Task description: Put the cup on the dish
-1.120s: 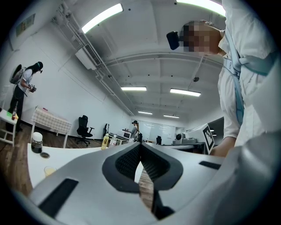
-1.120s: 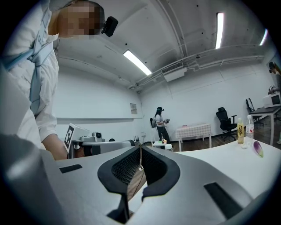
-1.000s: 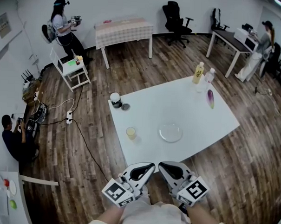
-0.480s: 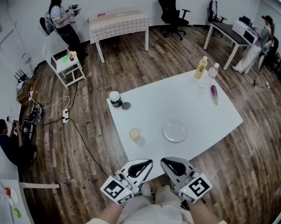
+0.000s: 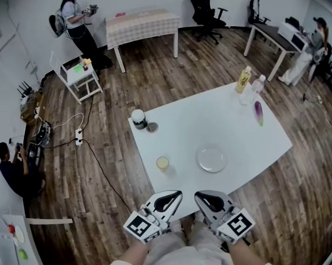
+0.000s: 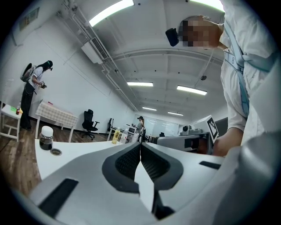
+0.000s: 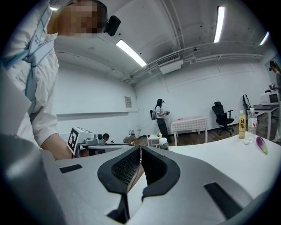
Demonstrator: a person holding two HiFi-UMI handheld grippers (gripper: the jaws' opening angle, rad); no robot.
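Item: small clear cup with yellowish contents, upright on white worktop, near clear round dish, not touching.
Handling: probably light, thin-walled, spillable; grip mid-wall, gently.
Left hand-held gripper, right hand-held gripper: both clenched, empty.

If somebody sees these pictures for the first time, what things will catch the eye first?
The large white table on the dark wood floor stands out, with a clear dish near its front edge and a small yellowish cup left of it. Below, the left gripper and right gripper are held side by side, both shut and empty, short of the table.
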